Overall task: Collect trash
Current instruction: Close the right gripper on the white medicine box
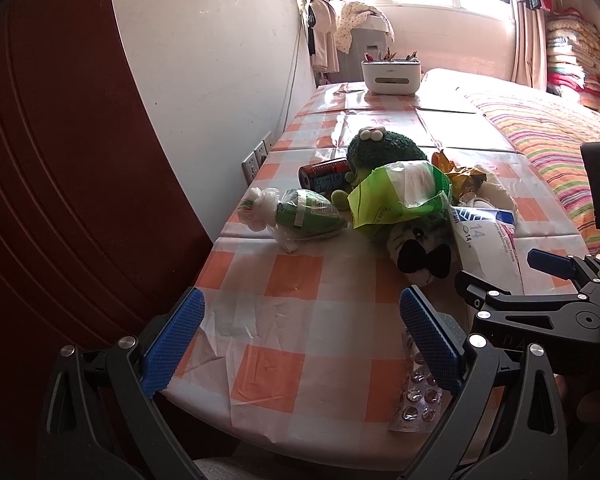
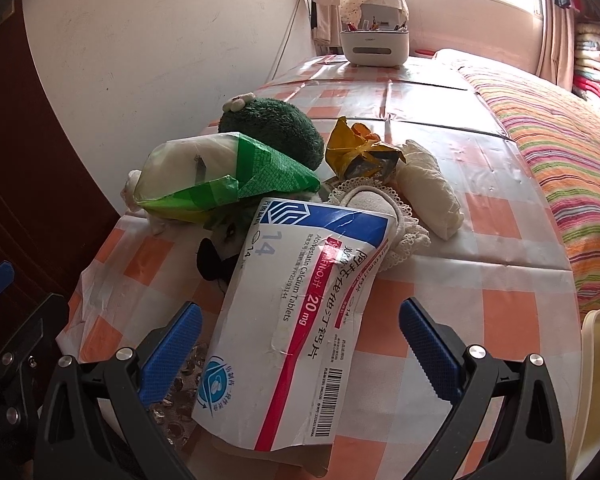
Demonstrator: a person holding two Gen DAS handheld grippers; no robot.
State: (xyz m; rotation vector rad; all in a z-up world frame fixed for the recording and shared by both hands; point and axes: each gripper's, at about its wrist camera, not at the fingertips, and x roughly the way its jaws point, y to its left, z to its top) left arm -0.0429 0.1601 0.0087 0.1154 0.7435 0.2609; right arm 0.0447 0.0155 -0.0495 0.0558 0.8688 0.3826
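Green plush toy [image 1: 384,148], white caddy [image 1: 391,75], striped bedding [image 1: 552,140]

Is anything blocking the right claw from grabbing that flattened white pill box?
Nothing visible does. The pill box lies on top of the pile, already between the open fingers of the right gripper, with only a blister pack tucked beneath it.

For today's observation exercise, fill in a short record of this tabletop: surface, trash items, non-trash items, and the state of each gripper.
surface: table under an orange-and-white checked cloth
trash near right gripper: flattened medicine box, lying between its open fingers
trash near left gripper: empty blister pack, by its right finger
other trash: green plastic bag, knotted green bag, yellow wrapper, can
non-trash: green plush toy, white container at the far end
left gripper: open, empty
right gripper: open, not yet closed
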